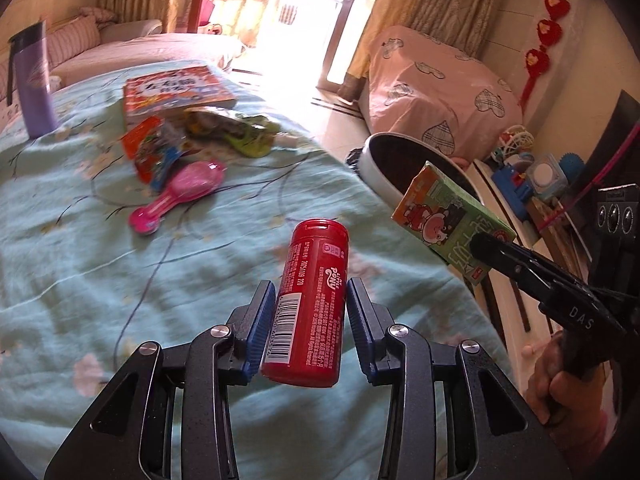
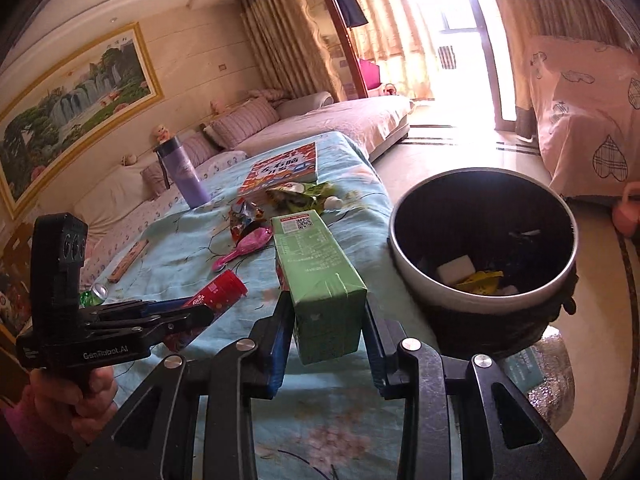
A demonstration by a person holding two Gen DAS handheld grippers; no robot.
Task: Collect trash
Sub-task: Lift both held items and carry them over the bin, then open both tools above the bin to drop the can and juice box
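Note:
My left gripper (image 1: 310, 304) is shut on a red cylindrical candy canister (image 1: 314, 300) and holds it above the light blue bedspread (image 1: 120, 280). It also shows in the right wrist view (image 2: 216, 294). My right gripper (image 2: 324, 312) is shut on a green drink carton (image 2: 320, 276), lifted above the cover just left of the round trash bin (image 2: 484, 300). The carton also shows in the left wrist view (image 1: 452, 224), in front of the bin (image 1: 380, 168). The bin holds several scraps. Crumpled snack wrappers (image 1: 160, 152) (image 2: 296, 196) lie on the cover.
A pink hairbrush (image 1: 180, 192), a red-bordered book (image 1: 172, 88) and a purple bottle (image 1: 34, 80) are on the cover. A green can (image 2: 94, 294) and a wooden strip (image 2: 128, 260) lie at left. A toy shelf (image 1: 520, 184) stands beyond the bin.

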